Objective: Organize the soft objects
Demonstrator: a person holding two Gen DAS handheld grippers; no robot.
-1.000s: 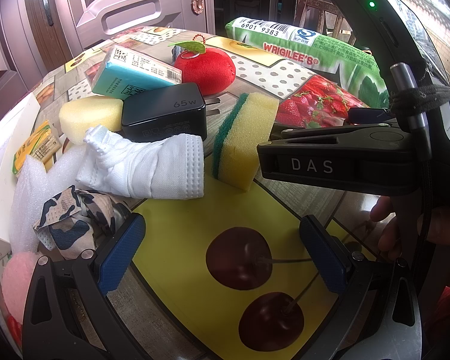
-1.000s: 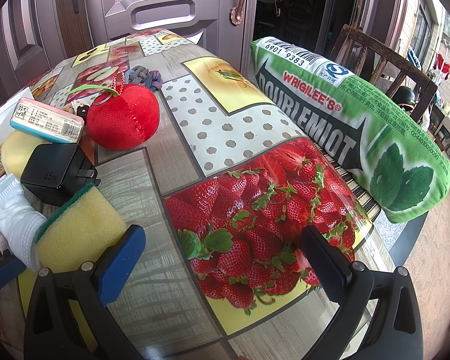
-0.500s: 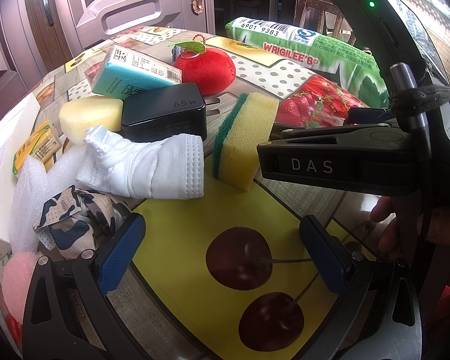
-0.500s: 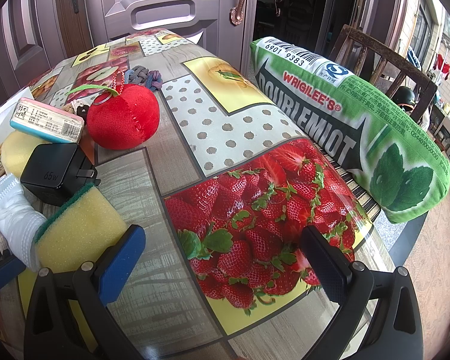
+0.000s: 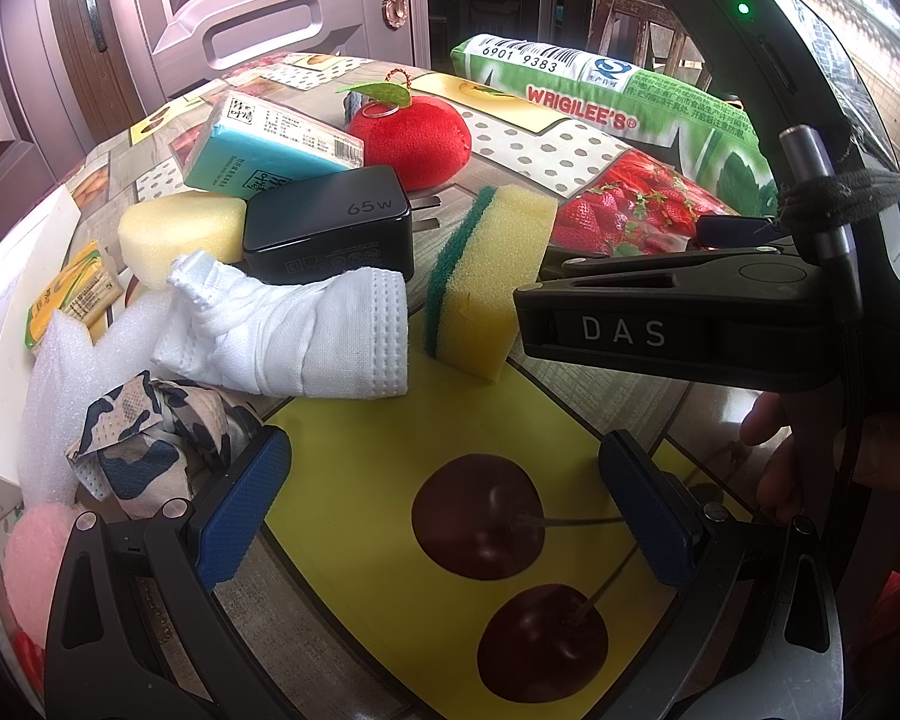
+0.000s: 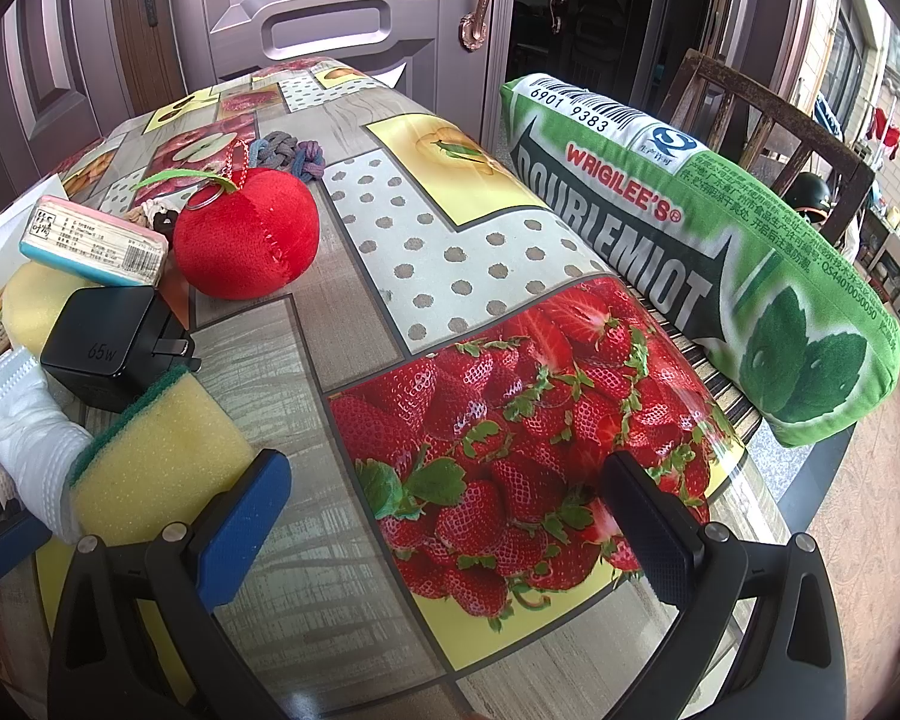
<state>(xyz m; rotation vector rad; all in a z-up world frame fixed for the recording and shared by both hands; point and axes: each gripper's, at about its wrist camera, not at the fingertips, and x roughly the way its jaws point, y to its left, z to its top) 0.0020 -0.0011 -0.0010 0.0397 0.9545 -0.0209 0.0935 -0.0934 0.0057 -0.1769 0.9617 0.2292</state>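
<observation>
On the fruit-print tablecloth (image 6: 450,252), the soft things crowd the left side: a yellow sponge with a green scouring layer (image 5: 486,282) stands on edge, and just left of it lies a bundled white face mask (image 5: 294,342), its far edge against a black 65W charger (image 5: 330,225). A red plush apple (image 6: 246,237) sits behind the charger, beside a teal tissue pack (image 5: 264,147) that leans over a rounded yellow sponge (image 5: 174,234). Nearer the left edge lie a crumpled camouflage cloth (image 5: 150,438), a white foam sheet (image 5: 54,396) and something pink (image 5: 33,546), only partly seen. A long green chewing-gum-shaped pillow (image 6: 708,264) lies along the right edge.

The left gripper (image 5: 447,510) hovers over the printed cherries, fingers spread wide, holding nothing. The right gripper (image 6: 450,525) is likewise spread and empty over the printed strawberries, its left finger just beside the scouring sponge. A hand (image 5: 834,468) grips the right tool's handle.
</observation>
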